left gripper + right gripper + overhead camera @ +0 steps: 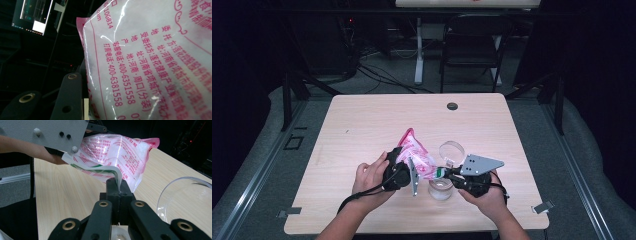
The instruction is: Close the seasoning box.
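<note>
One bag of white powder with pink print. Two clear glass pieces: one jar and one round lid beside it. Two tools: the left tool and the right tool, one in each hand, so two hands too, the left hand and the right hand. One worktop with one dark round cap near its far edge. Behind it, one folding chair and one white post. In the left tool view, one lit screen.
</note>
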A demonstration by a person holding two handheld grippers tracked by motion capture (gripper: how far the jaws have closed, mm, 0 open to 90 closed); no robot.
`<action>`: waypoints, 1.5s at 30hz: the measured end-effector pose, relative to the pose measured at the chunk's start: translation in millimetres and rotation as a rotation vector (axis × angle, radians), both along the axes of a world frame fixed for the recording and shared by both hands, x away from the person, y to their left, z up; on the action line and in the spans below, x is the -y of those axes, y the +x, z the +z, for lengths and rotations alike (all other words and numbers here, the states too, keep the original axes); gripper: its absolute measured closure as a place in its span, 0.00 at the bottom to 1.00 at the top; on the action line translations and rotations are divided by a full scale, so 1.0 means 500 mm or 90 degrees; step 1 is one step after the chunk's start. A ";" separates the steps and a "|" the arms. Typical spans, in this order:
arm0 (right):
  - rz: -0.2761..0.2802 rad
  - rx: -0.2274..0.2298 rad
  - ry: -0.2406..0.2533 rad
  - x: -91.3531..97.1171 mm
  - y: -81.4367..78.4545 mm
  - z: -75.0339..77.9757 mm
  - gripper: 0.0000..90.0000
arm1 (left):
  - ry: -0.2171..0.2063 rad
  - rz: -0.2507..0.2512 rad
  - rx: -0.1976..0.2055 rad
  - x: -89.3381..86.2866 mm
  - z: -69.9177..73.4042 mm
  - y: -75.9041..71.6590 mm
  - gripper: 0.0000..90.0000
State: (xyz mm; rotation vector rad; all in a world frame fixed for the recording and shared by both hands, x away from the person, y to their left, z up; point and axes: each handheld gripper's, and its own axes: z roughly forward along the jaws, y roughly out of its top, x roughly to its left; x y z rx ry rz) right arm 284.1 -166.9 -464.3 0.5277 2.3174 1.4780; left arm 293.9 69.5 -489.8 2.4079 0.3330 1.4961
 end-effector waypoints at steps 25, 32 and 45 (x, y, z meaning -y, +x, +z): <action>0.000 0.001 -0.001 0.004 0.000 -0.001 1.00 | 0.030 -0.004 0.026 0.003 0.016 0.000 0.66; -0.001 -0.001 0.001 0.005 0.000 -0.003 1.00 | 0.037 -0.006 0.033 0.006 0.019 0.000 0.66; -0.003 -0.003 -0.002 0.008 0.001 -0.004 1.00 | 0.046 -0.007 0.039 0.009 0.026 0.001 0.66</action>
